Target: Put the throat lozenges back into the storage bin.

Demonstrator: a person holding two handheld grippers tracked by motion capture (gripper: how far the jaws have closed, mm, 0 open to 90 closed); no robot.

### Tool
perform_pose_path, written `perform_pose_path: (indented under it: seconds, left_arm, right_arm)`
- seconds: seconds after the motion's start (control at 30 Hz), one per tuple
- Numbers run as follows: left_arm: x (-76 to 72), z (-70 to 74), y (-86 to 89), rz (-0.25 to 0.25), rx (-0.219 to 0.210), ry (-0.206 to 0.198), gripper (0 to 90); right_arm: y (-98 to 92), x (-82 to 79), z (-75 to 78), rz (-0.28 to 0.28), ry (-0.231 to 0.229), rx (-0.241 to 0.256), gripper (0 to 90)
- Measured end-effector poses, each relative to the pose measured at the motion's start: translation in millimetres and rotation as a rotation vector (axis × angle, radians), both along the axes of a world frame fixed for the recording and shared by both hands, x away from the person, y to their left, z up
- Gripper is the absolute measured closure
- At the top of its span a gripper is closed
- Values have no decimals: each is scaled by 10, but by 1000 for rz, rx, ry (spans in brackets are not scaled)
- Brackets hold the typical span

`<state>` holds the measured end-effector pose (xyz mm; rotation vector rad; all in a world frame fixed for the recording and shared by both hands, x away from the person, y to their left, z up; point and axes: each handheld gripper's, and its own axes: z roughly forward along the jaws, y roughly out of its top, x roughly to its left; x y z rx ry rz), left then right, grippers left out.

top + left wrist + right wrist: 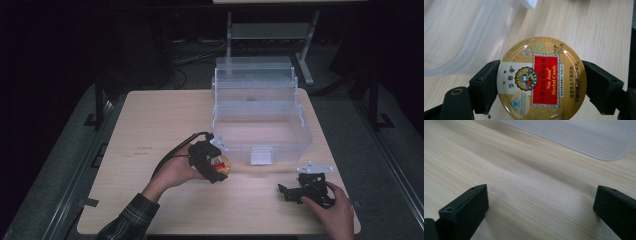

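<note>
Nearby, clear bin (300, 131) sits open; left tongs (541, 82) clamp a candy tin (542, 78), right tongs (540, 212) gape wide.

The tin (542, 79) runs off the left gripper view's bottom edge; the left hand-held gripper (216, 167) mostly covers it in the high view.

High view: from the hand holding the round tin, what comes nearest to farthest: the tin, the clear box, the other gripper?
1. Candy tin, clamped in the left gripper.
2. Clear plastic box, just beyond, toward the right.
3. Right gripper, far right, near the table's front edge.
</note>
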<state>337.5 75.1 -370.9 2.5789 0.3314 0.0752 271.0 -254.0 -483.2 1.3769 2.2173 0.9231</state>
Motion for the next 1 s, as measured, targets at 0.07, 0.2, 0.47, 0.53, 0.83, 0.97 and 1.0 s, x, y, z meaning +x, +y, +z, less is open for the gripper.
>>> perform_pose_path:
  seconds: [0.07,0.2,0.47,0.53,0.83,0.97,1.0]
  left_arm:
    - [5,16,-6,1,3,2,198]
    - [26,47,-16,-1,1,3,198]
    - [64,137,-39,-11,0,-9,197]
    - [73,155,-44,-5,-8,-8,198]
    - [157,272,-59,4,-21,-18,197]
    - [205,309,-68,7,-23,-22,198]
    - [218,315,-72,9,-22,-24,198]
  right_arm:
    - [0,0,0,0,0,0,0]
    - [0,0,0,1,0,0,0]
    - [-1,0,0,1,0,0,0]
    - [-1,0,0,2,0,0,0]
    - [0,0,0,1,2,0,0]
    - [0,0,0,1,1,1,0]
    - [0,1,1,1,2,1,0]
